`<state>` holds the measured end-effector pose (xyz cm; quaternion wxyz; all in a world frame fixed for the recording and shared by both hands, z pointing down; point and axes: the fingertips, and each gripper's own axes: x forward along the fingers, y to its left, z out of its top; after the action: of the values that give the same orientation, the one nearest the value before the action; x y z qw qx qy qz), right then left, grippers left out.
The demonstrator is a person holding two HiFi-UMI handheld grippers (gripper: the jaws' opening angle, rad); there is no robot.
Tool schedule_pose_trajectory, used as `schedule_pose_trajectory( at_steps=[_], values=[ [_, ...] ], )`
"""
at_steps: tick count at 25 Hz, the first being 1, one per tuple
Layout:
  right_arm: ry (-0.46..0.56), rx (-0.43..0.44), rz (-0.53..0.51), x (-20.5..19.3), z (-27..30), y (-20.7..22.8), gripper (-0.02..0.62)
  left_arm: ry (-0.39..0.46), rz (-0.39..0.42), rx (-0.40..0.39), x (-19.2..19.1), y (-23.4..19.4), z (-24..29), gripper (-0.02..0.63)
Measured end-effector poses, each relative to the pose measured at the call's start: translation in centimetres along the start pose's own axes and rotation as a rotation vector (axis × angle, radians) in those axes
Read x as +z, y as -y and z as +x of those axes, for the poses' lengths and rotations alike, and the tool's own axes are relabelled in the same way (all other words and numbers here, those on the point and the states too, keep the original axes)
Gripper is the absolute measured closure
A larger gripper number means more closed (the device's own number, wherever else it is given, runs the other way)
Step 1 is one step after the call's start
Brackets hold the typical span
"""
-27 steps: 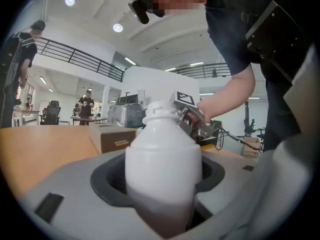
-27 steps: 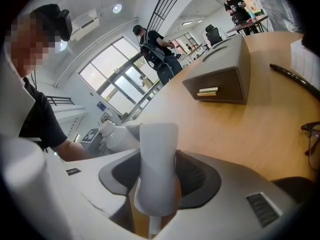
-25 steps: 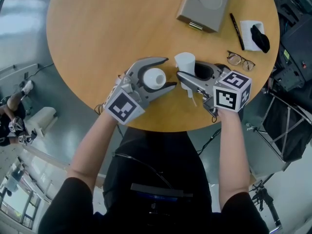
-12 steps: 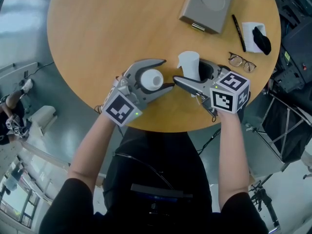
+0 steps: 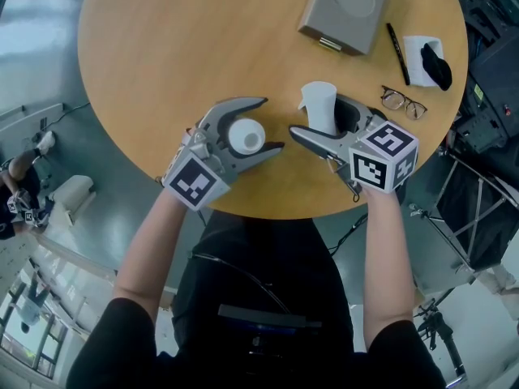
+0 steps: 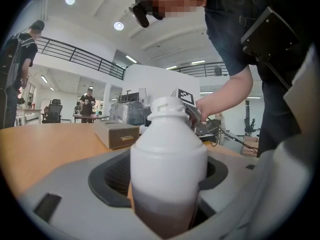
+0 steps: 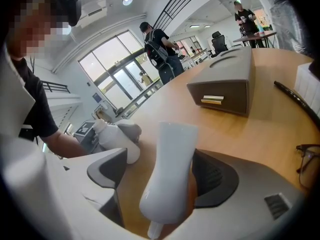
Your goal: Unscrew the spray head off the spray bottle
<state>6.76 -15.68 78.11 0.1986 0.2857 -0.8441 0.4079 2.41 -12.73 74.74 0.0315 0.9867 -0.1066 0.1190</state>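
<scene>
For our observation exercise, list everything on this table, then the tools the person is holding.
table: one, round, light wood
box: one, grey-brown with a drawer front, far side of the table
pen: one, black, right of the box
white pad: one, far right edge, under a black object
glasses: one pair, dark-framed, right edge
spray bottle: one, white, neck bare, upright between the left tongs' jaws
spray head: one, white, off the bottle, between the right tongs' jaws
left tongs: one, grey, jaws opening around the bottle
right tongs: one, grey, jaws opening around the spray head
forearms: two, bare, near edge
</scene>
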Motion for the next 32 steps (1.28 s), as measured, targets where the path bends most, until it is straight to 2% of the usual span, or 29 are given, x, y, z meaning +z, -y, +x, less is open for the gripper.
schedule_pose_trajectory(
  at_steps=[6, 12, 14, 17, 19, 22, 25, 29, 32],
  values=[
    [0.000, 0.002, 0.002, -0.1, -0.1, -0.3, 0.178, -0.026, -0.002, 0.011, -0.6, 0.1, -1.3, 0.239],
    [-0.003, -0.054, 0.007, 0.0, -0.4, 0.0, 0.132, -0.053, 0.022, 0.025, -0.5, 0.1, -2.7, 0.233],
    [-0.007, -0.079, 0.015, 0.1, -0.8, 0.3, 0.106, -0.050, 0.006, 0.039, -0.2, -0.2, -3.2, 0.229],
    [-0.006, -0.127, 0.015, 0.4, -1.7, 0.5, 0.106, -0.040, -0.040, 0.057, 0.8, -0.5, -4.4, 0.216],
    [0.002, -0.166, 0.015, 0.9, -2.4, 0.4, 0.060, -0.028, -0.057, 0.072, 1.9, -0.4, -5.4, 0.216],
    [0.018, -0.192, 0.008, 1.9, -3.8, -0.8, 0.061, -0.019, -0.074, 0.105, 4.0, -0.1, -7.3, 0.216],
    [0.043, -0.166, -0.014, 3.5, -5.5, -3.3, 0.060, -0.030, -0.098, 0.145, 6.3, 0.2, -9.0, 0.216],
    [0.099, -0.055, -0.070, 6.5, -7.2, -9.1, 0.061, -0.023, -0.110, 0.186, 10.8, 0.4, -11.5, 0.216],
    [0.154, 0.017, -0.155, 8.8, -9.1, -14.2, 0.069, -0.008, -0.118, 0.204, 15.1, 1.2, -13.4, 0.218]
  ],
)
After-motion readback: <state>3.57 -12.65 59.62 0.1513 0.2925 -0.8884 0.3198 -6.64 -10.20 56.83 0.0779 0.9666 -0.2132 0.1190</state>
